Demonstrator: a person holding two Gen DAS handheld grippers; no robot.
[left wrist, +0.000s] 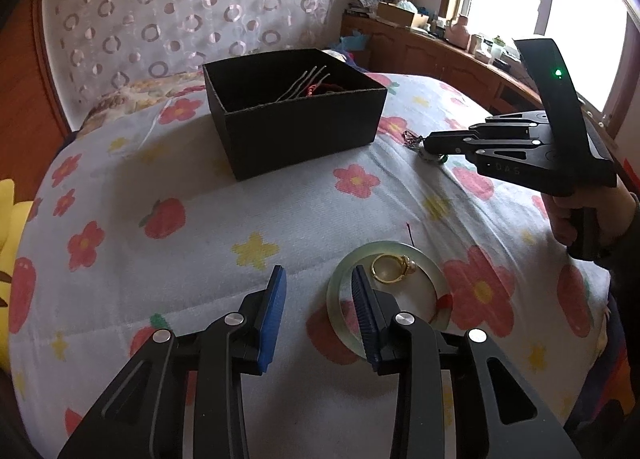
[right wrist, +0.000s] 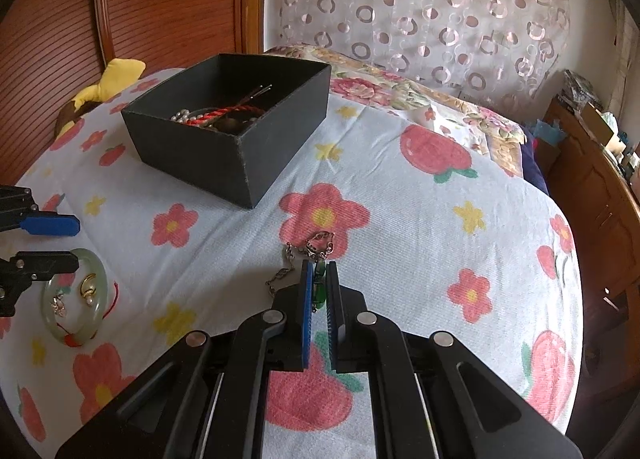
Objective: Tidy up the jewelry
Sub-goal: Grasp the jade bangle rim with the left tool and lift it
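Observation:
A pale green jade bangle (left wrist: 434,269) (right wrist: 102,279) lies flat on the flowered bedspread, with a gold pearl ring (left wrist: 390,267) (right wrist: 89,287) inside it. My left gripper (left wrist: 318,273) (right wrist: 64,243) stands open astride the bangle's near-left rim, with one finger inside the ring of jade and the blue pad outside, clear of it. My right gripper (right wrist: 319,265) (left wrist: 428,143) is shut on a green-beaded chain (right wrist: 319,279), whose metal links (right wrist: 288,259) trail on the cloth. The black box (left wrist: 300,131) (right wrist: 200,155) behind holds pearls, a red cord and hairpins.
A red thread (right wrist: 114,295) lies by the bangle. A yellow plush (right wrist: 116,75) sits at the bed's far left by the wooden headboard. A folded floral quilt (right wrist: 400,99) lies behind the box, and a wooden cabinet (right wrist: 592,179) lines the right. A person's hand (left wrist: 568,219) holds the right gripper.

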